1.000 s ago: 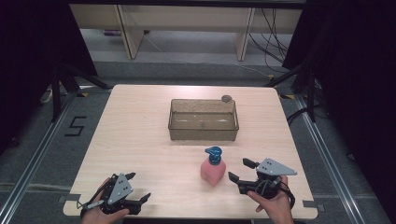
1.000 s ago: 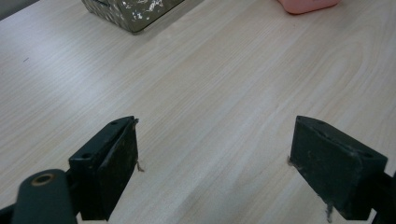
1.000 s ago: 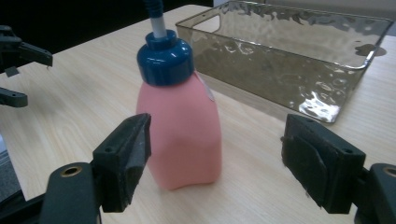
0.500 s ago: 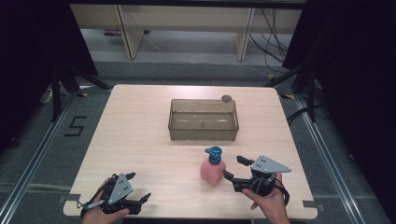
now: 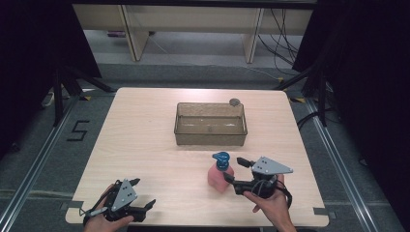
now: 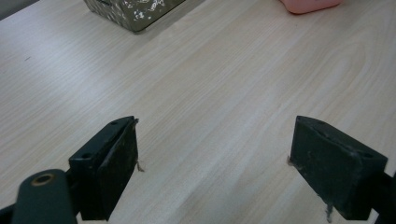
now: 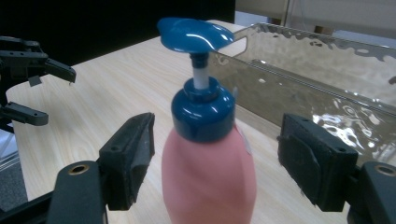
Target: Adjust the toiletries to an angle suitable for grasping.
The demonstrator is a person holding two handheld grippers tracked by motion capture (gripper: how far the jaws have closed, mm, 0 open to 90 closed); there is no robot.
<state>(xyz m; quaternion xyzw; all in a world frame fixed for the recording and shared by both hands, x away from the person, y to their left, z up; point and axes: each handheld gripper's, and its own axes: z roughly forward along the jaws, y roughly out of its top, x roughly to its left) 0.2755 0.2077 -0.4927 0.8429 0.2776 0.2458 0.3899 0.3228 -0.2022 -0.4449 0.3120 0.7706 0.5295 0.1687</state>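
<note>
Pink plastic pump bottle with blue dispenser head [image 5: 221, 173] stands upright on the light wooden table [image 5: 145, 145], near its front edge, in front of the clear rectangular plastic bin [image 5: 211, 124] and apart from it. Right gripper [image 5: 236, 172]: jaws have just been closing, bottle between them, pads not yet touching. Left gripper [image 5: 143, 195]: jaws wide apart over bare tabletop at the front left, well apart from the bottle.

A taped "5" [image 5: 77, 131] marks the floor
</note>
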